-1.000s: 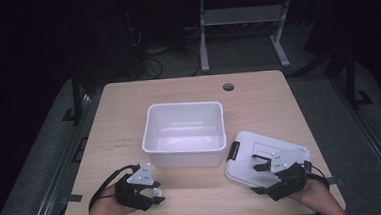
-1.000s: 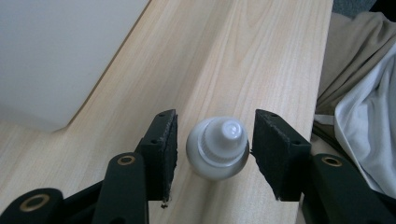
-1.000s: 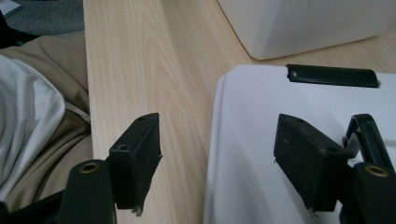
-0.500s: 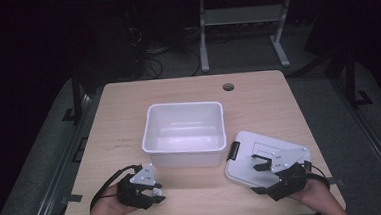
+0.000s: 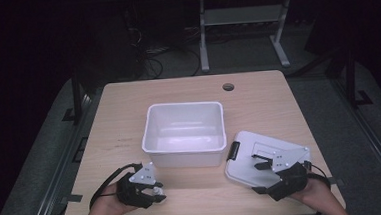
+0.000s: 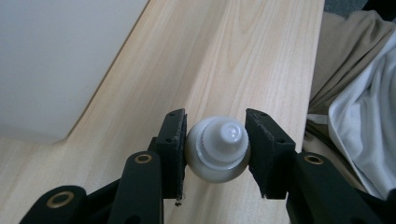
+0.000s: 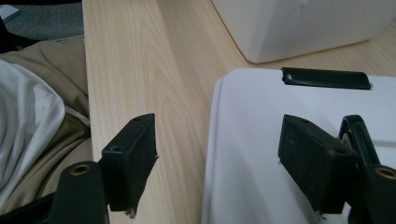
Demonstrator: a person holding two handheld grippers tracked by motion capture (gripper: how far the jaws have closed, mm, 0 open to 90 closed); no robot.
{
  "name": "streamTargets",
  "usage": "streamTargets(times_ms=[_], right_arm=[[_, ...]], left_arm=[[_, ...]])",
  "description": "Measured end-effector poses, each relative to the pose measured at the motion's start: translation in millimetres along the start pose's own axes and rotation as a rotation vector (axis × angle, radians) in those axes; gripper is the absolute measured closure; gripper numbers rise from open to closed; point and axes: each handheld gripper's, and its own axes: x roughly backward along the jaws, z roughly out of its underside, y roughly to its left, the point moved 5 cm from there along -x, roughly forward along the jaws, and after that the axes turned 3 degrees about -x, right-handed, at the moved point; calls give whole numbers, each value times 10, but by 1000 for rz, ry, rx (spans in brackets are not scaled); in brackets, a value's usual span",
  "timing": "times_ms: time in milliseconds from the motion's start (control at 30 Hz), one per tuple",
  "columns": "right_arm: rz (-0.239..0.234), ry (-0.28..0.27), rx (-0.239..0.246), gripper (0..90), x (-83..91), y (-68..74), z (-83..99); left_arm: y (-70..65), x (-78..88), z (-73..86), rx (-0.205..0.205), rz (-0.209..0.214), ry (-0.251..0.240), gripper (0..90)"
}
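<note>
Jaws around white capped bottle (image 6: 218,150), probably.

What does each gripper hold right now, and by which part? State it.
The left gripper is shut on a small white bottle, pads pressing its sides just below the cap. The right gripper holds nothing: its jaws stand open astride the white lid's edge.

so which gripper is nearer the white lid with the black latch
Right. The right gripper hangs over the near edge of the lid, its jaws open astride that edge. The left gripper is across the table, left of the lid, shut on a small white bottle.
</note>
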Motion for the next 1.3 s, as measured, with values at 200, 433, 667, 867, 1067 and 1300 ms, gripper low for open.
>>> streamTargets(times_ms=[200,433,667,867,1067,1300], right_arm=[[1,4,-2,261,-1,2,-2],[0,4,-2,247,-8,6,-4],[4,6,-5,227,-11,-1,2],[5,4,-5,218,-6,0,3],[12,2,1,215,2,5,1],[15,1,4,215,16,15,1]], left_arm=[[12,92,-56,-4,-1,-13,599],[45,222,-133,-22,4,-17,599],[91,386,-207,-30,-2,-23,599],[135,508,-288,-42,-6,-22,599],[176,607,-342,-49,-2,-21,599],[234,732,-404,-44,-12,-46,599]])
